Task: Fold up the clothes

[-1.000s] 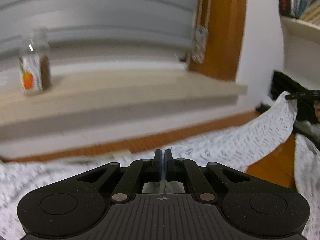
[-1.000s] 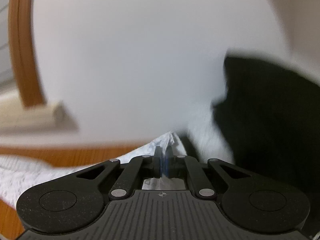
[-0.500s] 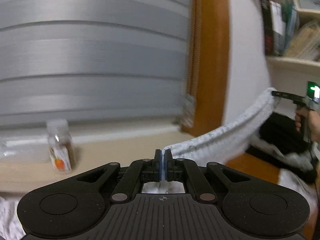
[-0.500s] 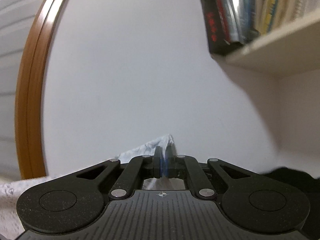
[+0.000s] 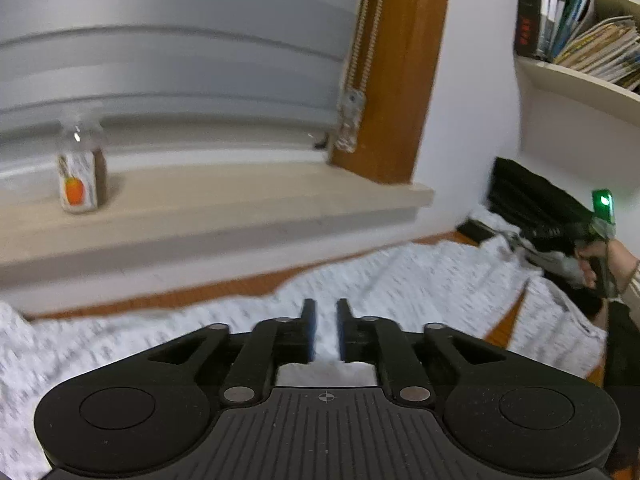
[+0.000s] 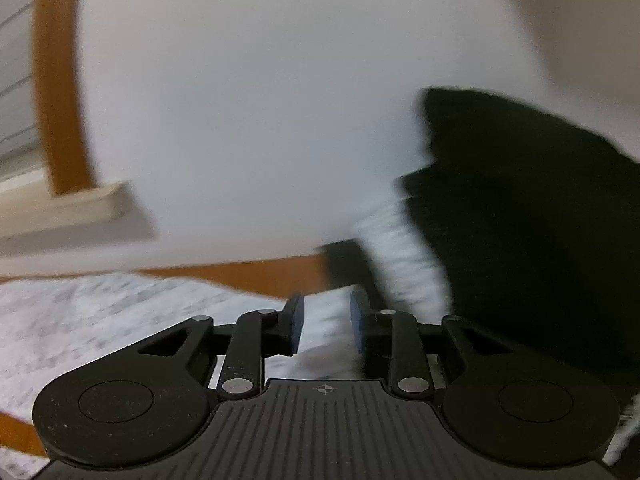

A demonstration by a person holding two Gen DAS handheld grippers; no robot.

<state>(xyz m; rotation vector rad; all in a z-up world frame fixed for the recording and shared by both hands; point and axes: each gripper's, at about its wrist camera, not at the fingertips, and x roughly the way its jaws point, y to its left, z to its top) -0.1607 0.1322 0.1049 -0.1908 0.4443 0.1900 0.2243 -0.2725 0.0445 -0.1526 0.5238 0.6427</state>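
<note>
A small glass jar (image 5: 81, 168) with an orange picture on its label stands on the pale windowsill (image 5: 224, 208), well left of the wooden window frame (image 5: 394, 68). Grey blind slats (image 5: 172, 48) fill the window, their beaded cord (image 5: 360, 52) hanging beside the frame. Books (image 5: 568, 20) lean on a cream shelf (image 5: 576, 84) (titles too blurred to read). A black bag (image 6: 532, 216) sits against the white wall (image 6: 260, 100).

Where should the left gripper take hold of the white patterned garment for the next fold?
The white patterned garment lies spread flat on the orange wooden surface, both grippers open. I would pinch its far edge, where cloth meets bare wood ahead of the left gripper, coming in low from the near side: a flat sheet offers only its border.
</note>
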